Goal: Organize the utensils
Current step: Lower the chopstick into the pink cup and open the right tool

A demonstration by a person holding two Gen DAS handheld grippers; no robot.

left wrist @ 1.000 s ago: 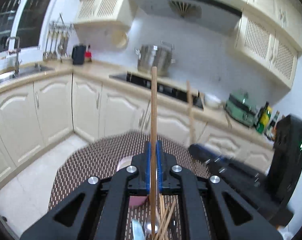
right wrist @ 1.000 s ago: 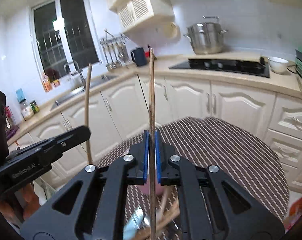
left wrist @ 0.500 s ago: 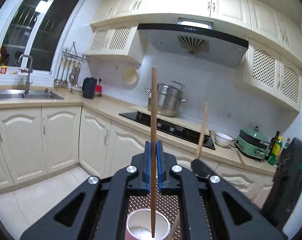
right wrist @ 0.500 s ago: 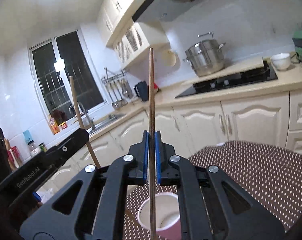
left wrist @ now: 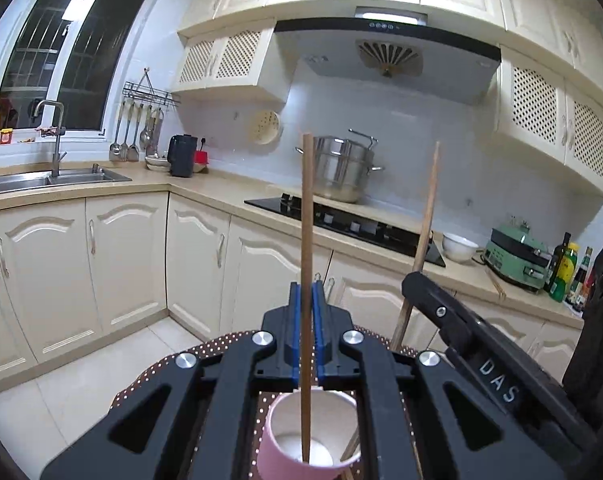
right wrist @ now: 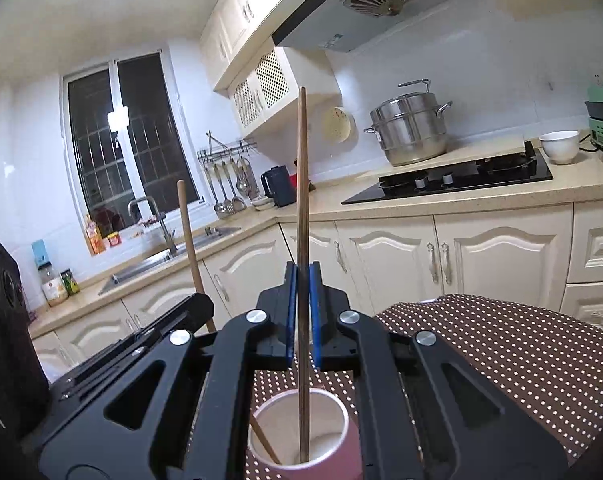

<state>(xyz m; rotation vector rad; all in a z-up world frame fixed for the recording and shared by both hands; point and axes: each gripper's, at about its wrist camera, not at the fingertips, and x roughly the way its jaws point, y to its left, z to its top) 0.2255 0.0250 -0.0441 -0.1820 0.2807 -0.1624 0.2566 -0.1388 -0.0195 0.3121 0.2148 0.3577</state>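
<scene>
My left gripper is shut on a wooden chopstick held upright, with its lower end inside a pink cup on the dotted tablecloth. My right gripper is shut on a second wooden chopstick, also upright with its lower end in the same pink cup. Each gripper shows in the other's view: the right one at right, the left one at left, each with its chopstick.
The brown dotted tablecloth covers a round table. Loose chopsticks lie beside the cup. Cream cabinets, a sink, a hob and a steel pot line the walls beyond.
Both grippers have tilted up from looking down at the table to level, standing their chopsticks upright. The chopstick ends have gone down into the pink cup.
</scene>
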